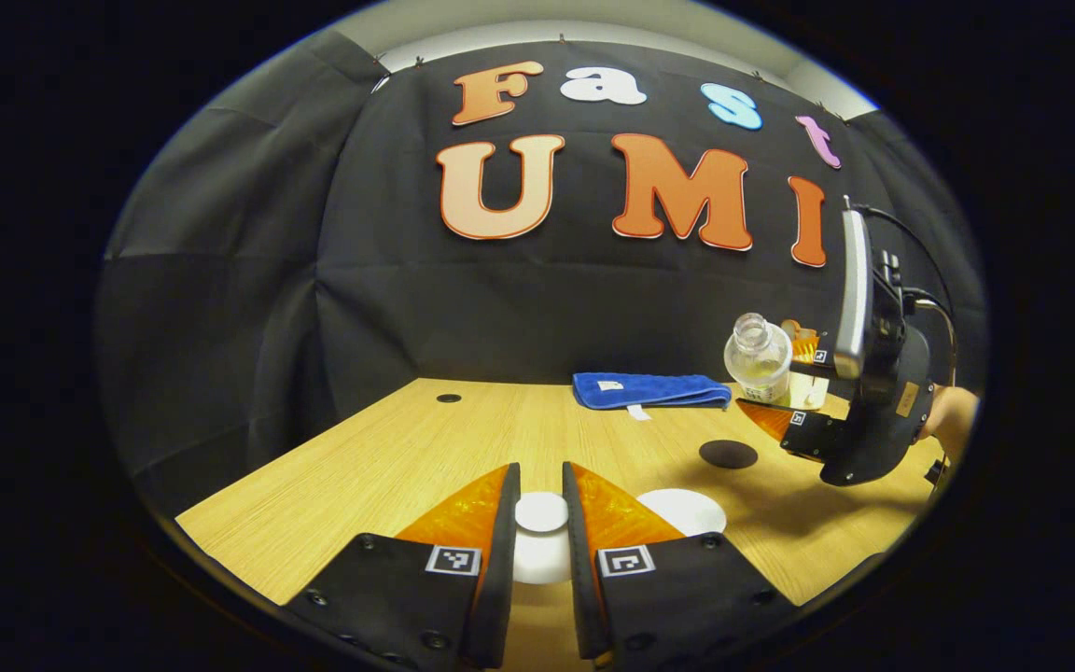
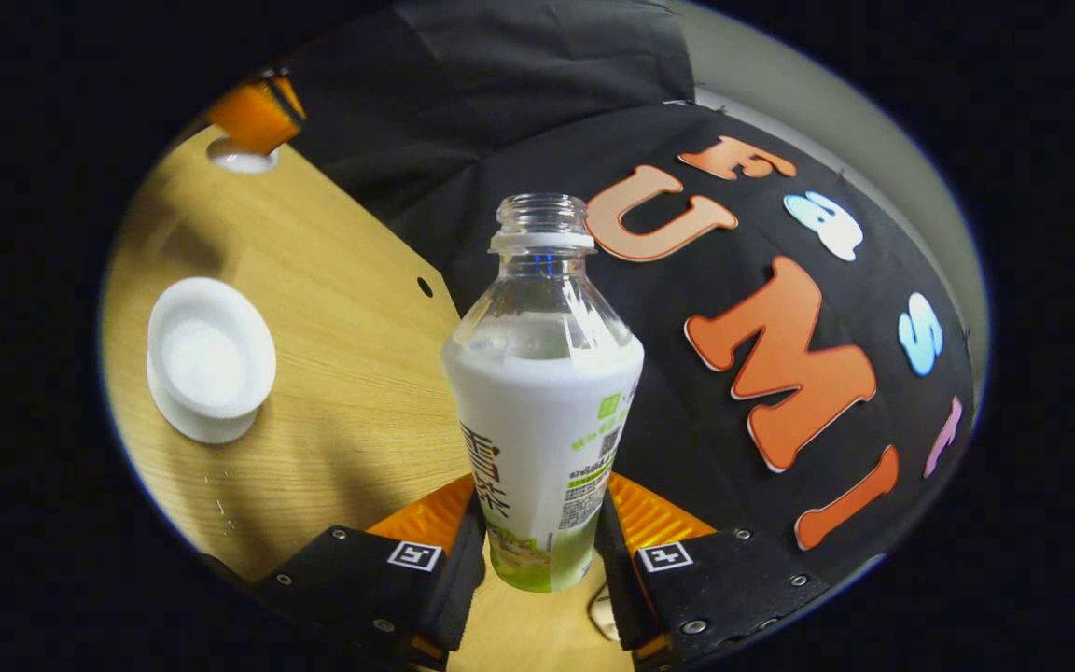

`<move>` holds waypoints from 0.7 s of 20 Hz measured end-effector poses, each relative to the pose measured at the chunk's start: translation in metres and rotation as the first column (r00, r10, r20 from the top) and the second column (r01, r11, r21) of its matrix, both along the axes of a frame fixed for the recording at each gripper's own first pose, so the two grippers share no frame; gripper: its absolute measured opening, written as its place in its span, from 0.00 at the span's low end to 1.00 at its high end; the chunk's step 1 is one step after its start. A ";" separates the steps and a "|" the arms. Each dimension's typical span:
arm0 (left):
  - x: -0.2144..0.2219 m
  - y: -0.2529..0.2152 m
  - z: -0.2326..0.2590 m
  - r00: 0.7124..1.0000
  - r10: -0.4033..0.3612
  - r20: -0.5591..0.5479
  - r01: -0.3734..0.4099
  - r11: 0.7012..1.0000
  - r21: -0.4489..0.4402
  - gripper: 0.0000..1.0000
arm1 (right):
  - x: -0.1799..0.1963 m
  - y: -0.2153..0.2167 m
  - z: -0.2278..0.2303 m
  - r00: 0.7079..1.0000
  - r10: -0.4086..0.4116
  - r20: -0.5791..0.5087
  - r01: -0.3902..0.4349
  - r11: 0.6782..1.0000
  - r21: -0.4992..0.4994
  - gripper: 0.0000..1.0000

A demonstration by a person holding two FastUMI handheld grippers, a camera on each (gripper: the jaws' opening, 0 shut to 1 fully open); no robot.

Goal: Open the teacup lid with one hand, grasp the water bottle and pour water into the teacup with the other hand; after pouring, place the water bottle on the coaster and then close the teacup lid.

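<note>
We take the white ceramic teacup (image 2: 209, 359) as our landmark: it stands open on the pale wooden table (image 1: 388, 448), and in the right gripper view we can look down into its bare white bowl. In the left gripper view our left gripper (image 1: 541, 523) sits low over the table with its two fingers clenched on the small round white teacup lid (image 1: 540, 532), each finger pressing a side of the lid's knob, and the rim of the teacup (image 1: 684, 511) shows just beside the far side of one finger. Beyond the teacup in that view lies the flat round dark coaster (image 1: 728, 454), bare on the wood, and farther back, near the black cloth wall, a folded blue towel (image 1: 649, 389) rests along the table's rear edge. Our right gripper (image 2: 539, 551) grasps the clear plastic water bottle with a white and green label (image 2: 542, 411) low on its body, both fingers tight against the label, the uncapped neck pointing away from the camera. From the left gripper view we see that same bottle (image 1: 758, 359) held up in the air above the table, beyond the coaster from the teacup and well apart from the cup, with a hand (image 1: 953, 420) behind the right gripper (image 1: 785, 397). The bottle holds a little pale liquid near its base.
</note>
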State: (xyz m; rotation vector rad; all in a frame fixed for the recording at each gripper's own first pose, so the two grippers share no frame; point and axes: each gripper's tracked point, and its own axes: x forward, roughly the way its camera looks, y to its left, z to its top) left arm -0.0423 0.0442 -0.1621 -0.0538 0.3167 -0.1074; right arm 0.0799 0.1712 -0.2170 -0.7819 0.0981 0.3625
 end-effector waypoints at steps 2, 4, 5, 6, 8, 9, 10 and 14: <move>0.000 -0.014 0.004 1.000 -0.014 0.004 0.014 1.000 -0.013 0.31 | -0.001 0.002 -0.007 0.999 -0.017 -0.040 0.021 0.995 0.098 0.62; -0.001 -0.025 0.004 1.000 -0.025 0.006 0.025 0.999 -0.021 0.31 | -0.003 0.006 -0.012 0.996 -0.051 -0.073 0.064 0.977 0.202 0.62; -0.001 -0.032 0.006 0.999 -0.031 0.011 0.031 0.999 -0.026 0.31 | -0.006 0.011 -0.012 0.994 -0.059 -0.090 0.080 0.963 0.259 0.62; 0.000 -0.038 0.007 0.999 -0.036 0.012 0.036 0.999 -0.028 0.32 | -0.007 0.013 -0.012 0.992 -0.062 -0.111 0.094 0.945 0.312 0.62; -0.001 -0.048 0.008 0.999 -0.044 0.014 0.045 0.998 -0.034 0.31 | -0.007 0.016 -0.013 0.986 -0.075 -0.149 0.129 0.905 0.405 0.62; -0.001 -0.052 0.008 0.999 -0.048 0.015 0.048 0.998 -0.037 0.32 | -0.007 0.017 -0.015 0.981 -0.079 -0.178 0.152 0.881 0.448 0.62; -0.001 -0.056 0.010 0.999 -0.051 0.019 0.052 0.998 -0.040 0.31 | -0.008 0.019 -0.018 0.974 -0.078 -0.213 0.176 0.852 0.493 0.62; 0.000 -0.069 0.015 0.998 -0.060 0.036 0.061 0.997 -0.046 0.32 | -0.009 0.027 -0.035 0.934 -0.056 -0.353 0.277 0.739 0.614 0.62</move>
